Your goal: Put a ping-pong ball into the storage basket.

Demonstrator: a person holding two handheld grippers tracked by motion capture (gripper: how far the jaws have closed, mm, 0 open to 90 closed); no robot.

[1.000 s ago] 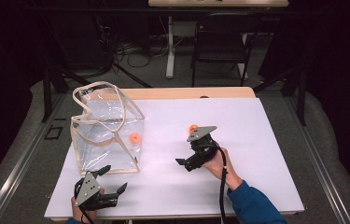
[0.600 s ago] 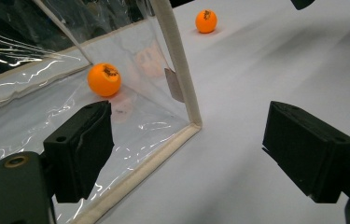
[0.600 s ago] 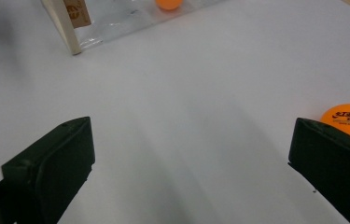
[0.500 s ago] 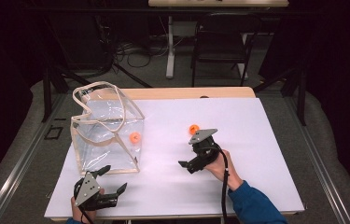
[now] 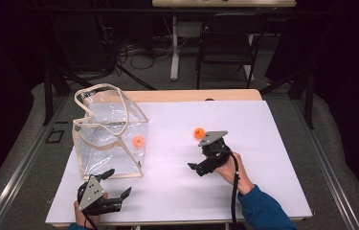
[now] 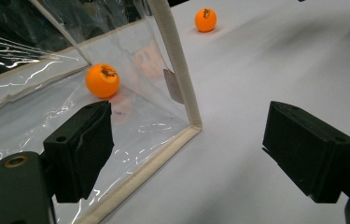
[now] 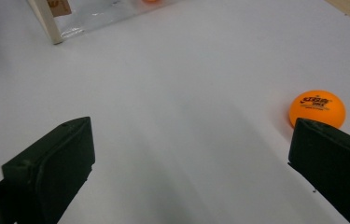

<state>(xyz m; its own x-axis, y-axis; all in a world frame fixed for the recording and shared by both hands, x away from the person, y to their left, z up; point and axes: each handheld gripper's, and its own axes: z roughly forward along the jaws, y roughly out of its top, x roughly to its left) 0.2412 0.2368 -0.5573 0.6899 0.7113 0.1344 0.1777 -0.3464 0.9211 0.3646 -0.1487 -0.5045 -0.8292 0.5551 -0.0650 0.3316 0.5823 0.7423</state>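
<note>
A clear plastic bag (image 5: 110, 136) with beige trim stands upright at the table's left. One orange ball (image 5: 139, 141) lies inside it, against the right wall. A second orange ball (image 5: 198, 132) rests on the white table, just beyond my right gripper (image 5: 198, 158), which is open and empty and points toward the bag. In the right gripper view that ball (image 7: 317, 108) sits by the right jaw of the gripper (image 7: 196, 154). My left gripper (image 5: 119, 182) is open at the bag's near right corner. Its view (image 6: 196, 144) shows the bag's trim (image 6: 177, 79), the inside ball (image 6: 102, 80) and the far ball (image 6: 206, 19).
The white table top (image 5: 273, 158) stretches to the right of the grippers. A wooden strip (image 5: 191, 95) runs along its far edge. Beyond the table stand a dark chair (image 5: 227, 43) and cables on the floor.
My right gripper has drifted slightly toward the near edge, away from the loose ball. The left gripper, the bag and both balls have stayed put.
</note>
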